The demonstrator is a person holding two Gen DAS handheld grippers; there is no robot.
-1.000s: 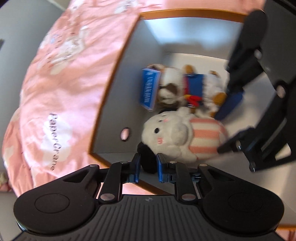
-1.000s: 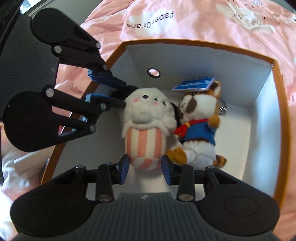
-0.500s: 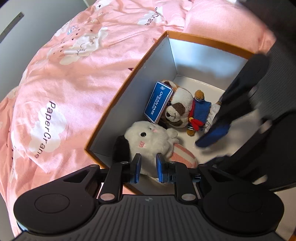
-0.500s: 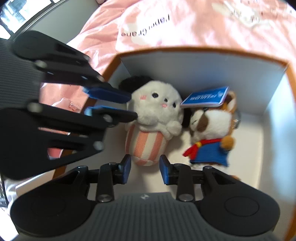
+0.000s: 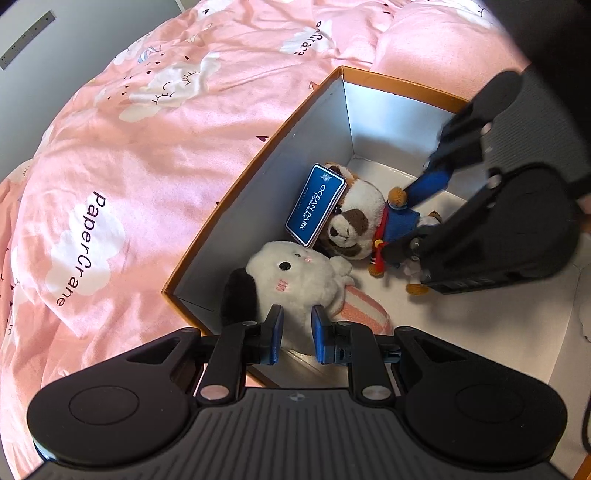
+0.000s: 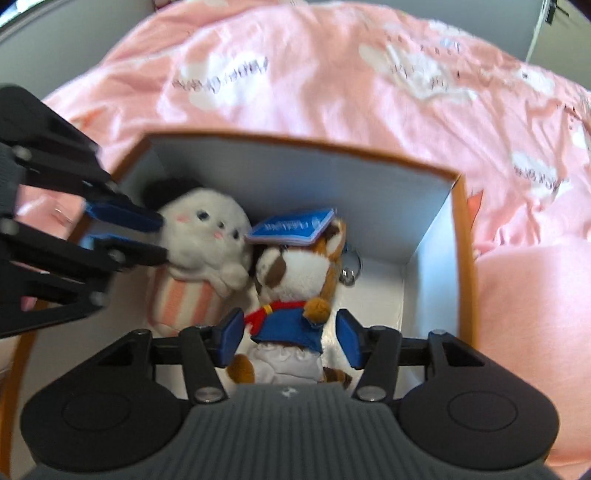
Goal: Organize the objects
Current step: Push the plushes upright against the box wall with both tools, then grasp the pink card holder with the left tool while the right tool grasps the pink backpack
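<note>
Both soft toys already lay inside the orange-rimmed cardboard box with white walls (image 5: 258,155), so the tidying looked well along! The white plush puppy with black ears and a pink-striped body (image 5: 295,273) sat against the left wall, and right beside it, touching, lay the brown-and-white plush dog in a blue vest with a red scarf (image 6: 291,295), a blue Ocean Park card tag (image 5: 316,205) propped at its head. The left gripper (image 5: 296,334) hovered just behind the puppy's head, fingers narrow with a small gap and nothing clearly pinched. The right gripper (image 6: 290,339) stood wide open, straddling the dog's vest without squeezing it; a grab or a nudge seemed the likely next call. Only these 2 toys showed, so little seemed left. The box rested on a pink quilt printed with white clouds (image 5: 129,166), a grey wall (image 5: 55,33) behind
</note>
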